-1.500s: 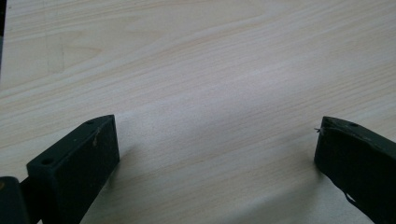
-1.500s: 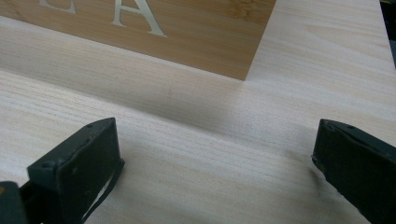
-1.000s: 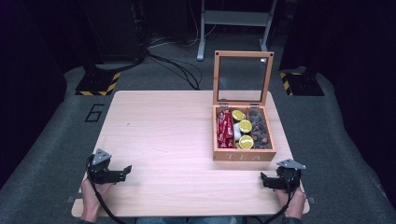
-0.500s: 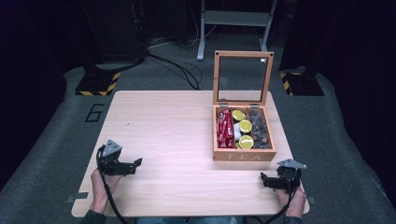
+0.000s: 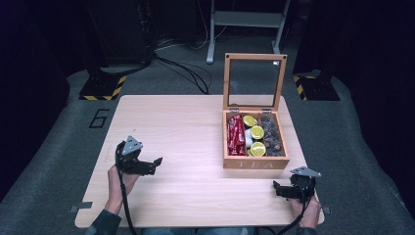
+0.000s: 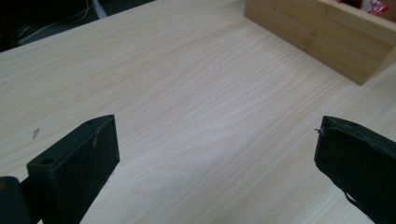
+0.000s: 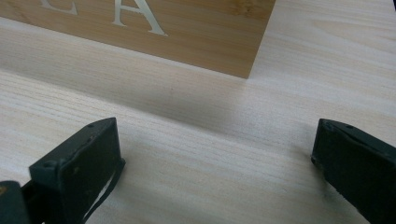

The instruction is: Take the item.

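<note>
High view: a pale wooden table (image 5: 186,122) carries a wooden tea box (image 5: 255,161) toward its right side, the word TEA across its front wall. Its glass-paned lid (image 5: 254,81) stands upright at the back of the box. Inside the box, red packets (image 5: 236,135) fill the left compartment, round yellow-topped capsules (image 5: 257,132) with a white one among them sit in the middle compartment, and dark brownish pieces (image 5: 272,137) fill the right compartment.

Well to the left of the box and nearer the front edge of the table, the left gripper (image 5: 155,163) is held in the person's left hand (image 5: 121,178), pointing toward the box, its jaws spread apart with nothing between them. Just in front of the box's right front corner, the right gripper (image 5: 276,188) is held in the person's right hand (image 5: 304,211), also with jaws spread wide and empty, pointing left along the front of the box.

From the left gripper view, bare table grain lies between the jaws, and a corner of the box shows at upper right. From the right gripper view, the box's lettered front wall lies close ahead, with bare table between the jaws.
</note>
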The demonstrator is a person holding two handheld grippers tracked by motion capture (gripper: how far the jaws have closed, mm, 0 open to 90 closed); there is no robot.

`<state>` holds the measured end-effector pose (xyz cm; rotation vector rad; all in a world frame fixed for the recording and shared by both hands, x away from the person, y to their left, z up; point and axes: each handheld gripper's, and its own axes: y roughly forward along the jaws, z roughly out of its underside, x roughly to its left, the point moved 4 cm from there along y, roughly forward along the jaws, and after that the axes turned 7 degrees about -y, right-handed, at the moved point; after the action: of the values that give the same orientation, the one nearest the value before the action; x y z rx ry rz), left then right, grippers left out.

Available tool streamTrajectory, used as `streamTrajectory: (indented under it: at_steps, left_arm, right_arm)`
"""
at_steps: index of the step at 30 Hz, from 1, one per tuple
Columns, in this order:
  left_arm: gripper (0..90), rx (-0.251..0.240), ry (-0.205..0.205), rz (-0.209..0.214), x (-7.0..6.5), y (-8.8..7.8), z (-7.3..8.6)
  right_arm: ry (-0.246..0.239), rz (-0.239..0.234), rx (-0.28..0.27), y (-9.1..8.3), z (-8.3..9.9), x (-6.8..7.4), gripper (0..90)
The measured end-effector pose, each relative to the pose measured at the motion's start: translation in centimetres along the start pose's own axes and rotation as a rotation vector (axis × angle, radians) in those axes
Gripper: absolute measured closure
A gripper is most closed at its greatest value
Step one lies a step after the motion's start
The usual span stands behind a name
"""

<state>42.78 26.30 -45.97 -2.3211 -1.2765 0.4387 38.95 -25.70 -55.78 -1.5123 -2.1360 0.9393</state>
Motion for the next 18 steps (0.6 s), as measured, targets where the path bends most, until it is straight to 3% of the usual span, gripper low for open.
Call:
streamTrajectory:
  at_steps: [7, 18]
  left_arm:
    - [0.0, -0.062, 0.027, 0.035, -1.0, 0.7, -1.7]
    - [0.0, -0.039, 0.046, 0.081, -3.7, 2.8, -4.8]
  right_arm:
    - [-0.001, 0.001, 0.000, 0.0, 0.0, 0.0, 0.5]
    - [-0.001, -0.001, 0.001, 0.0, 0.0, 0.0, 0.5]
